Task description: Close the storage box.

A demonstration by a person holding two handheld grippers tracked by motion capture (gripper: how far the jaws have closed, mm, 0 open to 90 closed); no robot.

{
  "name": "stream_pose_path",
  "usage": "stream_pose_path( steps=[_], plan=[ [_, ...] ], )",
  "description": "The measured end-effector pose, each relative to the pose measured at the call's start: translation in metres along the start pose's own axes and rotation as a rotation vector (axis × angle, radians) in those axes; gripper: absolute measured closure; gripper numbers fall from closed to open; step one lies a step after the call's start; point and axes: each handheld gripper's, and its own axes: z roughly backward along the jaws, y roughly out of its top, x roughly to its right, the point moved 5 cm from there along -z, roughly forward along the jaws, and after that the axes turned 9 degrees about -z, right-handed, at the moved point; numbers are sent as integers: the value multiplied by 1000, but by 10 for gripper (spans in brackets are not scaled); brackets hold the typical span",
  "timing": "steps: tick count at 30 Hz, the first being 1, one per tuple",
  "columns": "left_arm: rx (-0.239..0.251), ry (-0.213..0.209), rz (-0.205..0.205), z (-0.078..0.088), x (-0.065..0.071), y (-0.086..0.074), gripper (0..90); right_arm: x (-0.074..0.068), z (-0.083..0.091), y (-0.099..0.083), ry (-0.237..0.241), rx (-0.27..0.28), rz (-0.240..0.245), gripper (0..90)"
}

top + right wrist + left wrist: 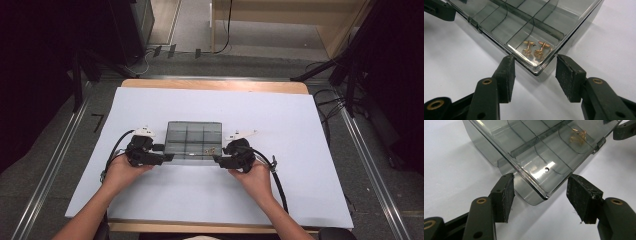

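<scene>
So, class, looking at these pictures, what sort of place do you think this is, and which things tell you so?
Probably a lab or recording workspace rather than a home: a table under a plain white sheet, metal rails on the floor either side, and dark stands with loose cables behind. A smoky compartment box sits mid-table.

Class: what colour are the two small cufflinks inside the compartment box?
Gold cufflinks, clearest in the right gripper view.
</scene>
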Motion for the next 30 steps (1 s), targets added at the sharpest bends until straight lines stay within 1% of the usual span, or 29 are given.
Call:
stream_pose_path(
  steps=[3, 8, 11, 13, 15, 18, 23, 30],
  plan=[
    [1, 4, 0, -1, 1, 0, 401, 1, 0, 1, -4, 2, 0, 522],
    [-8, -3, 1, -2, 1, -1, 392, 0, 0, -1, -9, -6, 4, 521],
    [-6, -4, -1, -2, 0, -1, 394, 0, 0, -1, -6, -7, -6, 523],
    [-6, -6, 3, -1, 0, -2, 395, 0, -1, -2, -2, -10, -9, 523],
    [-7, -6, 5, -1, 0, -2, 393, 0, -2, -3, -8, -19, -1, 527],
    [-10, -8, 19, -1, 0, -2, 379, 0, -2, -4, -10, -24, 8, 525],
    [4, -14, 37, 2, 0, 0, 353, -1, 3, -2, 2, -13, 2, 515],
    [1, -6, 25, 8, 2, 2, 349, -1, 11, 1, 12, 5, 11, 495]
  ],
)
